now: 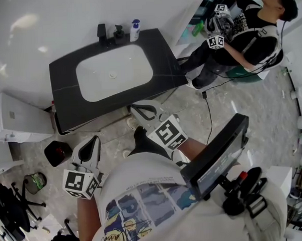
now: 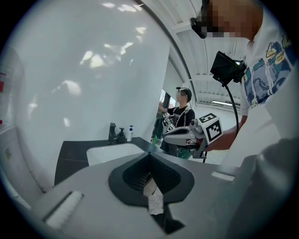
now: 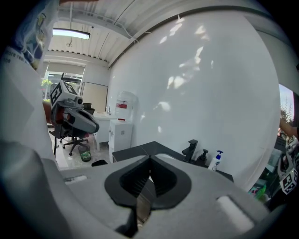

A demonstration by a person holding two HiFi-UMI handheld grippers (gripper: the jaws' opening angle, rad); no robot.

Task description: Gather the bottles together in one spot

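A white bottle with a blue pump [image 1: 134,31] and a black pump bottle [image 1: 118,33] stand beside the black faucet [image 1: 103,33] at the back of a black counter [image 1: 64,76] with a white sink. The white bottle [image 3: 215,161] and the black one [image 3: 202,158] also show in the right gripper view. A green bottle [image 1: 197,28] sits past the counter's right end. My left gripper [image 1: 94,139] and right gripper [image 1: 132,108] hang in front of the counter, well short of the bottles. Both are shut with nothing between the jaws.
Another person [image 1: 247,33] with marker-cube grippers is busy at the far right. A white cabinet [image 1: 16,118] stands left of the counter, with a black bin [image 1: 56,152] and a mesh waste basket [image 1: 36,181] on the floor. A cable [image 1: 209,115] runs across the floor.
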